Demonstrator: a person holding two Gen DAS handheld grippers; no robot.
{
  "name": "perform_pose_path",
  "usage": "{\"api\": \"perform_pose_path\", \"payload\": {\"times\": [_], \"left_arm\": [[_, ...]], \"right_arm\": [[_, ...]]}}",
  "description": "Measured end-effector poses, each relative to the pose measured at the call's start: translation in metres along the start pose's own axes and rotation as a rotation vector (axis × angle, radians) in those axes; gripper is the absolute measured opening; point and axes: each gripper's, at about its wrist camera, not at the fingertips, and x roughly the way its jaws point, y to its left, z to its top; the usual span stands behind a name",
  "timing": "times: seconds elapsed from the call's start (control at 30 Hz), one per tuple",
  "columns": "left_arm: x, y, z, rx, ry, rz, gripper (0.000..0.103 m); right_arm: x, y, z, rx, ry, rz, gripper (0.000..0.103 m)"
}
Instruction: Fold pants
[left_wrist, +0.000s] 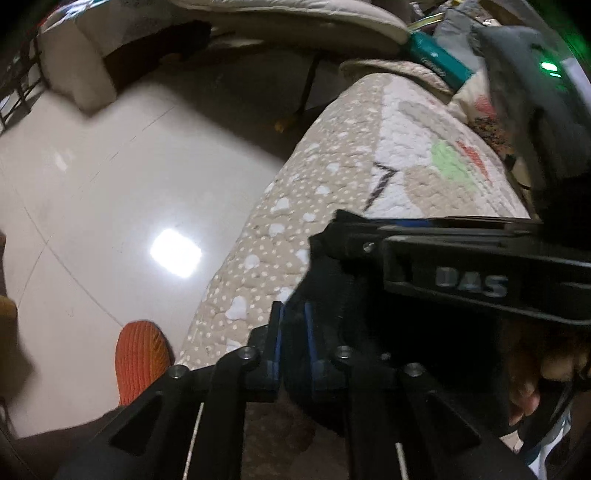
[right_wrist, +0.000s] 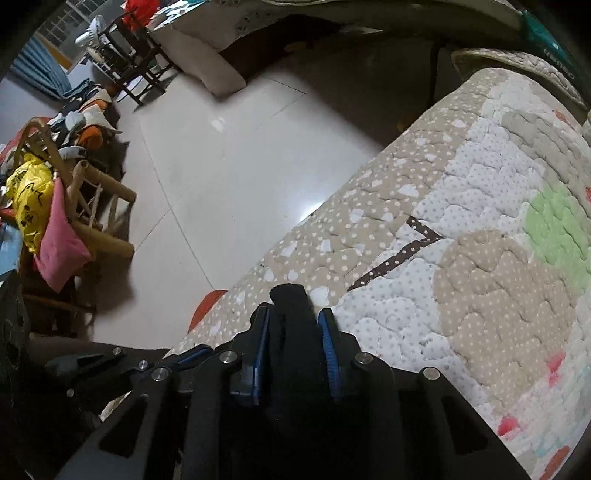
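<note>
Pants (right_wrist: 291, 325) sit pinched between both grippers' blue pads over quilt (right_wrist: 480, 258).

The quilted bed (right_wrist: 461, 236) is the landmark: its patterned top lies bare ahead of both grippers, open to pass over. To its left the pale tiled floor (right_wrist: 229, 155) is free, apart from an orange slipper (left_wrist: 138, 360) just beside the bed's near edge. Further left of the bed stands a cluttered wooden chair (right_wrist: 92, 199); beyond its far end, a teal box (left_wrist: 439, 61).

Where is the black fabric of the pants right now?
The black pants fabric is pinched in both tools, left and right, over the dotted beige quilt's floor-side edge.
</note>
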Motion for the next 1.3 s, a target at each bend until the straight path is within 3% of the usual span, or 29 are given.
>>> {"api": "perform_pose_path", "payload": {"times": [0.07,0.13,0.3,0.43,0.57,0.67,0.93,1.03,1.1,1.13,1.17,1.3], "left_arm": [[-0.002,0.012,0.003,-0.063,0.007,-0.018,0.035],[-0.005,0.026,0.007,-0.134,0.011,-0.062,0.045],[-0.015,0.055,0.012,-0.273,-0.012,-0.086,0.046],[-0.022,0.041,0.002,-0.216,-0.026,-0.117,0.046],[-0.022,0.016,-0.013,-0.130,-0.031,-0.136,0.050],[-0.018,0.005,-0.017,-0.088,-0.042,-0.120,0.053],[0.005,-0.002,-0.022,-0.096,-0.031,-0.078,0.061],[0.006,-0.008,-0.022,-0.078,-0.037,-0.076,0.057],[0.004,-0.012,-0.020,-0.049,-0.028,-0.108,0.035],[0.003,-0.014,-0.019,-0.038,-0.026,-0.110,0.027],[0.001,-0.016,-0.018,-0.030,-0.028,-0.116,0.021],[-0.008,-0.013,-0.012,-0.089,0.005,-0.220,0.019]], "right_arm": [[-0.005,-0.001,0.000,0.015,-0.025,0.008,0.044],[-0.013,-0.001,-0.001,0.036,-0.049,-0.008,0.053],[-0.070,-0.015,-0.018,0.099,-0.184,-0.043,0.057],[-0.098,-0.024,-0.051,0.122,-0.218,-0.098,0.059],[-0.090,-0.025,-0.069,0.109,-0.160,-0.144,0.059],[-0.082,-0.024,-0.060,0.092,-0.141,-0.118,0.059],[-0.027,-0.002,-0.013,0.006,-0.025,-0.089,0.063],[-0.008,0.005,-0.003,-0.032,0.010,-0.102,0.063],[-0.001,0.011,-0.002,-0.073,0.018,-0.122,0.061],[0.000,0.014,-0.003,-0.089,0.012,-0.123,0.038],[0.001,0.015,-0.004,-0.085,0.022,-0.108,0.033],[-0.012,0.011,-0.008,-0.056,-0.005,-0.089,0.028]]}}
